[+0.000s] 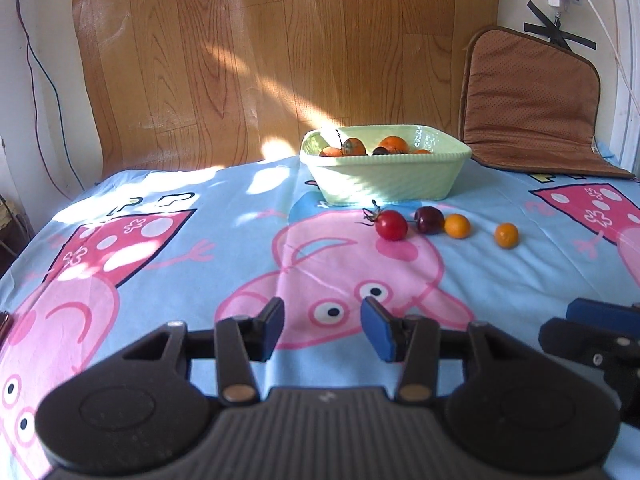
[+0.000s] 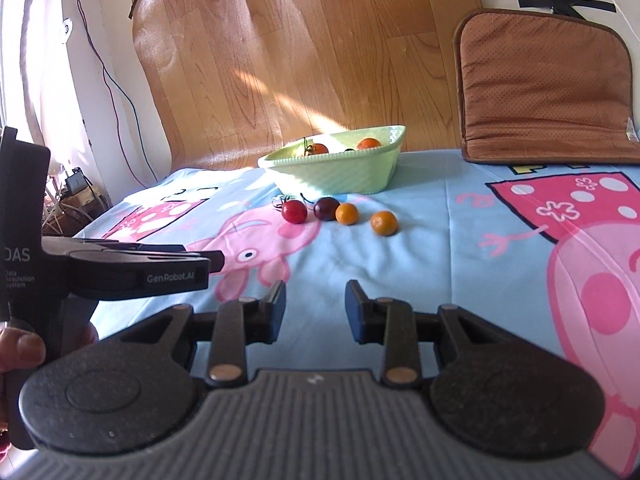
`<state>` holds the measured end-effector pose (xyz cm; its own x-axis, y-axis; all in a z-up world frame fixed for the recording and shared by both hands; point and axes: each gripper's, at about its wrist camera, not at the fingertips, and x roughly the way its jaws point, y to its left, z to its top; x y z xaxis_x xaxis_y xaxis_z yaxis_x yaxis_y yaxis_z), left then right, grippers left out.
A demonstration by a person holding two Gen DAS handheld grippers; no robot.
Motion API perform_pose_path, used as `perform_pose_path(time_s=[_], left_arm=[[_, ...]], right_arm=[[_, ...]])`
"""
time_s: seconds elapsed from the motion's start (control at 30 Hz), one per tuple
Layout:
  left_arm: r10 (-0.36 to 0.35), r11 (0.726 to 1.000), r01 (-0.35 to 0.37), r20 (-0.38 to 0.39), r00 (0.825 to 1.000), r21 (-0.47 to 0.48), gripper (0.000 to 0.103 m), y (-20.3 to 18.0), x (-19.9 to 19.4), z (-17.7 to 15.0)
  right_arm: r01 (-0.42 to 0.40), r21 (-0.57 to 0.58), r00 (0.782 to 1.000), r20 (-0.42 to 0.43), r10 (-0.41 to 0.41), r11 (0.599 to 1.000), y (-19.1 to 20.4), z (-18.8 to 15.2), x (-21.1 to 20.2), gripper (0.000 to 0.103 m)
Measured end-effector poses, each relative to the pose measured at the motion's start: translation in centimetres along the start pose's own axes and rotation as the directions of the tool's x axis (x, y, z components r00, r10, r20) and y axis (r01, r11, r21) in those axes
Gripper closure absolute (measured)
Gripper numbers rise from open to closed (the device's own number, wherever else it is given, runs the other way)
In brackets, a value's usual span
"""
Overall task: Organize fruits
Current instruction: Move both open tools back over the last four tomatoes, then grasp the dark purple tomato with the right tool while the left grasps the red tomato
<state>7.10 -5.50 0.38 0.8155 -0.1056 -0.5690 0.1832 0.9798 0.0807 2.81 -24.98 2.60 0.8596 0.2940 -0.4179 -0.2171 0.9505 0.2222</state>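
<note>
Four small fruits lie in a row on the cartoon-print blue cloth [image 1: 180, 240]: a red tomato [image 1: 391, 225] [image 2: 294, 212] with a stem, a dark red fruit [image 1: 429, 220] [image 2: 327, 208], and two orange ones [image 1: 457, 226] [image 1: 506, 235] [image 2: 346, 214] [image 2: 384, 223]. Just behind them stands a pale green bowl [image 1: 384, 184] [image 2: 336, 176] holding several orange and dark fruits. My left gripper [image 1: 323, 308] is open and empty, well short of the row. My right gripper [image 2: 316, 292] is also open and empty, beside the left one [image 2: 216, 260].
A brown cushion [image 1: 528, 100] [image 2: 544, 88] leans on the wall at the back right. A wood-pattern sheet [image 1: 240, 60] covers the wall behind the bowl. Cables [image 2: 120, 92] hang at the left. A hand [image 2: 20, 348] holds the left gripper's handle.
</note>
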Motion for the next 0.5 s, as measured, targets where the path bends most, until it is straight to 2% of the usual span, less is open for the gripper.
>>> perform_pose_path(time_s=[0.5], left_arm=[[-0.048, 0.999, 0.048, 0.014, 0.999, -0.022, 0.058, 0.36, -0.02, -0.42]], right_arm=[[0.001, 0.003, 0.999, -0.032, -0.001, 1.000, 0.11, 0.15, 0.42, 0.067]])
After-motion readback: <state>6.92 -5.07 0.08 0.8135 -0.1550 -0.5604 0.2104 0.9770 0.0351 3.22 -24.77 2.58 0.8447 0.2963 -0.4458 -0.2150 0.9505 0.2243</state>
